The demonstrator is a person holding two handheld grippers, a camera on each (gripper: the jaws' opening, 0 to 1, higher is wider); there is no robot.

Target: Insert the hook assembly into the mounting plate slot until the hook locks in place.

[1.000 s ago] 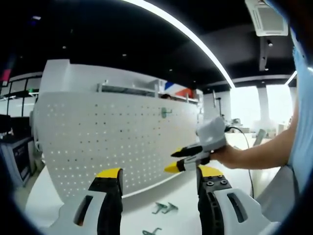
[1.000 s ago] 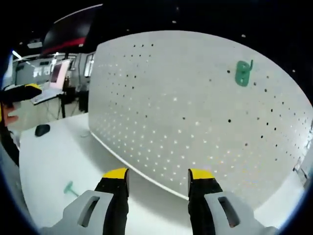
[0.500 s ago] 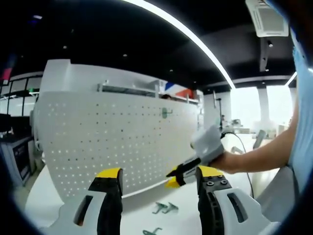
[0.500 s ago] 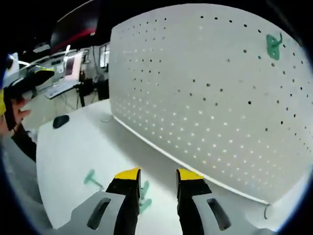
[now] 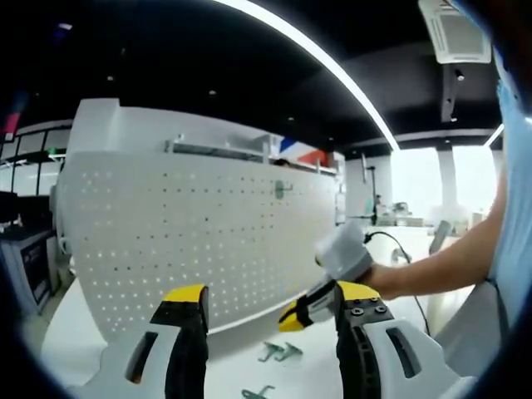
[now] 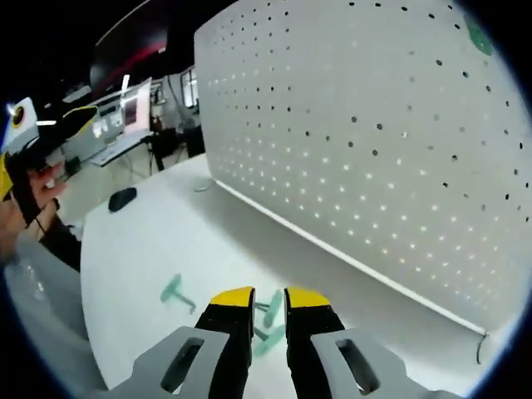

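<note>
A white pegboard [image 5: 191, 233] [image 6: 374, 125] stands upright on the white table [image 6: 141, 249]. One green hook [image 5: 281, 189] [image 6: 478, 37] hangs high on it. A pair of loose green hooks [image 5: 280, 352] [image 6: 270, 320] lies on the table, and a third [image 6: 174, 291] lies to their left. My right gripper [image 6: 269, 297] [image 5: 293, 314] points down at the pair, its jaws only a narrow gap apart; in the left gripper view its tip hangs just above them. My left gripper [image 5: 271, 293] [image 6: 37, 141] is held back, open and empty.
A person's forearm [image 5: 432, 266] reaches in from the right, holding the right gripper. A dark mouse [image 6: 122, 198] lies at the table's far end, with desks and a screen [image 6: 125, 108] beyond. A thin cable [image 6: 478, 349] lies by the pegboard's foot.
My right gripper has dropped from facing the pegboard toward the hooks on the table, and its jaws have narrowed from wide to almost together. The left gripper has stayed put.
</note>
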